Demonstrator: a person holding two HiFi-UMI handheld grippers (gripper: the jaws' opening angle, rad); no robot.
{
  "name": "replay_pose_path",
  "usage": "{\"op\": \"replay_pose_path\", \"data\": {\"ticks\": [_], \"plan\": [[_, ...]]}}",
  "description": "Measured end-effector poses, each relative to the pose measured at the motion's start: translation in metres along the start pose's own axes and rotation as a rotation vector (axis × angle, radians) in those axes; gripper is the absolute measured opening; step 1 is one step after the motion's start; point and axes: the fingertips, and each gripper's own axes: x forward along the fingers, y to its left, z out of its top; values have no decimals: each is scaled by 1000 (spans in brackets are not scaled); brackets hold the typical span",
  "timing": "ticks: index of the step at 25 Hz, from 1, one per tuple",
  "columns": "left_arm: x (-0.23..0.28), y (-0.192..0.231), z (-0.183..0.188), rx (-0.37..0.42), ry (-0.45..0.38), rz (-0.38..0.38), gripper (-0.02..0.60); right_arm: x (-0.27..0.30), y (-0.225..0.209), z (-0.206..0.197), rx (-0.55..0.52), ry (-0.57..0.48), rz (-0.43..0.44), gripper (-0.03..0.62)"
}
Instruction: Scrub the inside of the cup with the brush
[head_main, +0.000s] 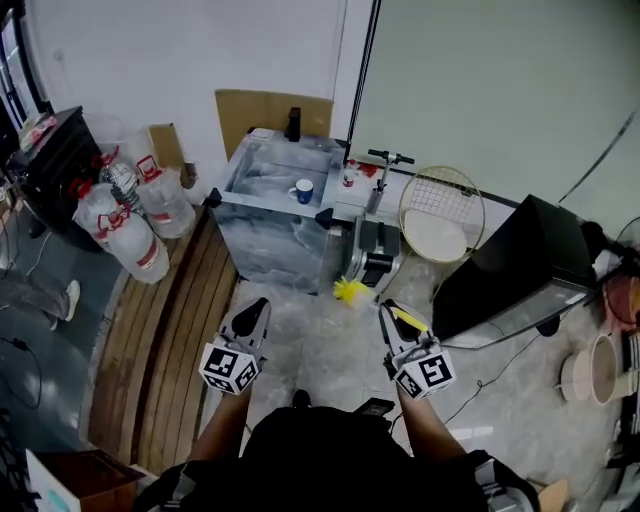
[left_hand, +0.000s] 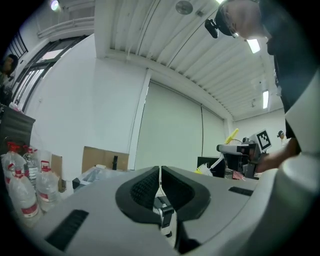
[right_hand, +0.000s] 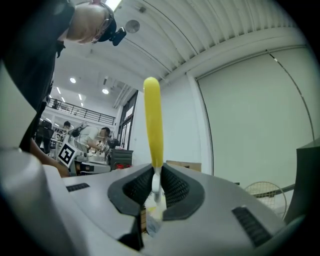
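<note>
Blue and white, the cup (head_main: 303, 190) is standing upright on the grey marbled table (head_main: 262, 240) by the far wall, well apart from the person and from both tools. Nobody is touching it, so I am judging that the scrubbing is not yet begun. The person is standing back on the floor, facing the table.

The brush (right_hand: 152, 117) is sitting in the right gripper (right_hand: 156, 175). Its jaws are pinching the thin white neck, and the yellow handle is pointing away past the jaw tips. The bristle end I cannot make out clearly. Such a hold is probably giving firm control, but the working end will need turning toward the cup's mouth.

The left gripper (left_hand: 160, 171) is carrying nothing, and its jaws are pressed together with only a thin seam between them. I am thinking it is free so that it can steady the cup.

Beside the table, big water bottles (head_main: 130, 225) are crowding at the left, while a racket (head_main: 442, 212) and a black box (head_main: 515, 265) are resting at the right.
</note>
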Motion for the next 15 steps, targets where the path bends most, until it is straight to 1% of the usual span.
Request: {"op": "replay_pose_path", "data": {"ticks": [3,8,11,15], "plan": [[25,19,-3,-6,4,-23,17,28,-8,-6,9,-5,-14,49],[64,46,-11,-44,18,-30,17,63,-30,-16,23,15,-34,49],[89,60,-17,-45,36,-44,17,83,-49,-26,36,28,-48,49],[128,82,-22,-47,45,-35,17,118,-76,-37,52,25,-41,49]]}}
